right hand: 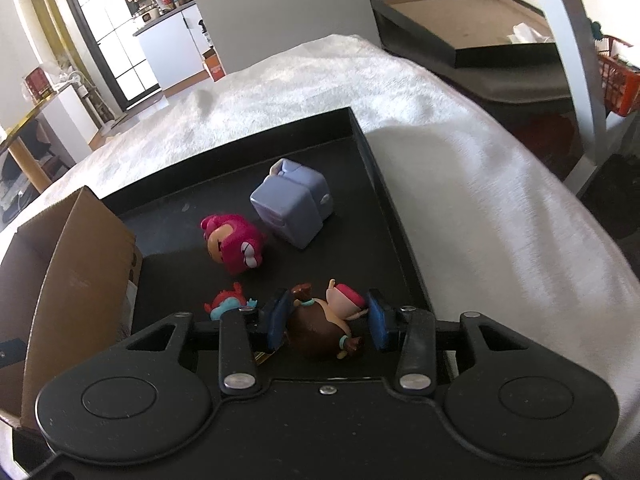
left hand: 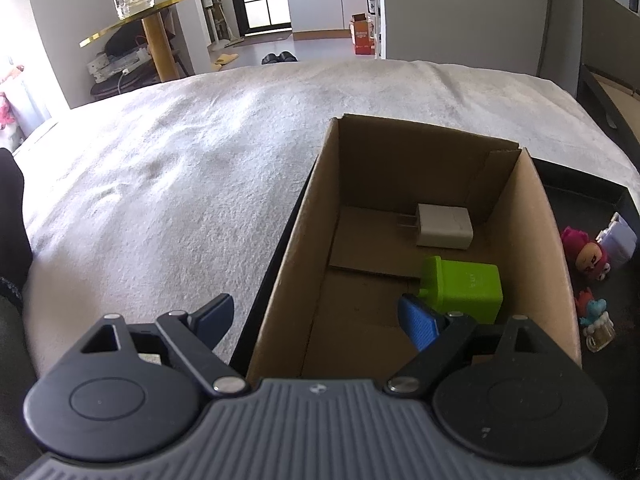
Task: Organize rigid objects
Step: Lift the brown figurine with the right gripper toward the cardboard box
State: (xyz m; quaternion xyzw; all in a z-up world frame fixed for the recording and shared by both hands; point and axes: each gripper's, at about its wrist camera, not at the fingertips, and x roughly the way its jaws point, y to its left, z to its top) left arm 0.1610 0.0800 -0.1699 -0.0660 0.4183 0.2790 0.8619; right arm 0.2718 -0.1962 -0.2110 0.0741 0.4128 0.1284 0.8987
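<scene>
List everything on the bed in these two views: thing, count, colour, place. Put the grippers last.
cardboard box: one, brown, open-topped, on the left part of the black tray.
black tray: one, on the white blanket.
white charger: one, at the far end of the box floor.
green charger: one, in the box, nearer than the white one.
lilac block toy: one, on the tray, far side.
pink figure: one, on the tray beside the lilac toy.
small red and blue figure: one, on the tray near the box.
brown figure with pink cap: one, between the right gripper's pads.
left gripper: open, straddling the box's left wall.
right gripper: shut on the brown figure.
</scene>
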